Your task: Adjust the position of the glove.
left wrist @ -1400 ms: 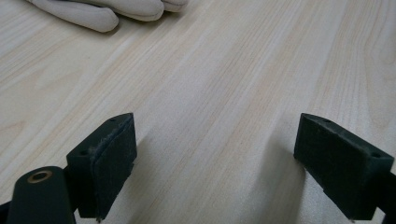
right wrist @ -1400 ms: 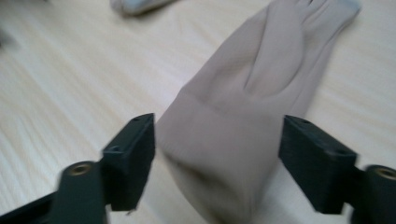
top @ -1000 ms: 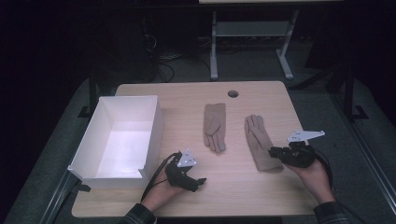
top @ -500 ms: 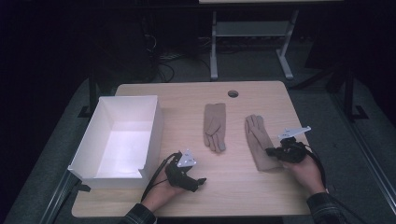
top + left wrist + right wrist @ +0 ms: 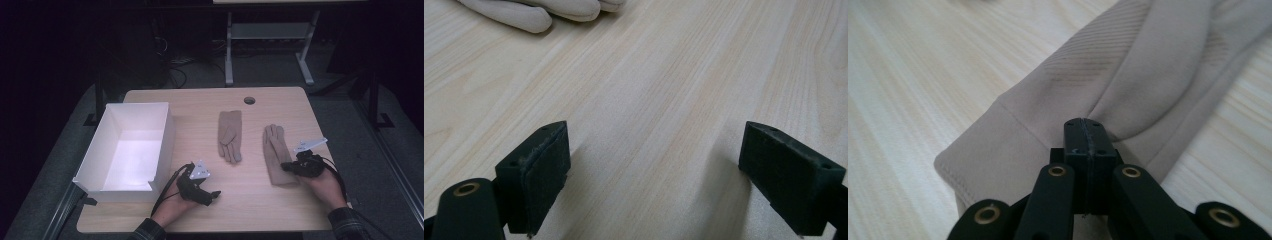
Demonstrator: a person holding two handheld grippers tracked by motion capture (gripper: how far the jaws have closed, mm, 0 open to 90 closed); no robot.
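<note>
At the far left of the wooden table (image 5: 150,220) sits the white box (image 5: 95,157), open at the top, its near corner just beside my left hand (image 5: 172,207). My left gripper (image 5: 216,194) rests low on the table near the front edge, jaws standing wide apart with bare wood between them; in the left gripper view the black pads (image 5: 544,172) frame empty tabletop, and the fingertips of a pale glove (image 5: 531,12) lie well ahead at the top edge.

That is the left glove (image 5: 230,134), lying flat in the middle of the table with its fingers toward me and its cuff away, apart from both grippers.

To its right lies the right glove (image 5: 276,160), flat, fingers pointing away and cuff toward me. My right gripper (image 5: 284,167) is at that cuff end. In the right gripper view its jaws have just been closing and now meet pad to pad, pinching a raised fold of the glove's fabric (image 5: 1148,75) near the cuff; the cloth puckers up toward the pads, while the ribbed cuff hem spreads out to the left on the wood. My right hand (image 5: 325,187) comes in from the lower right, with the cable looping round its outer side.

Beyond the gloves, near the far edge, is a round hole (image 5: 249,100) in the tabletop.
</note>
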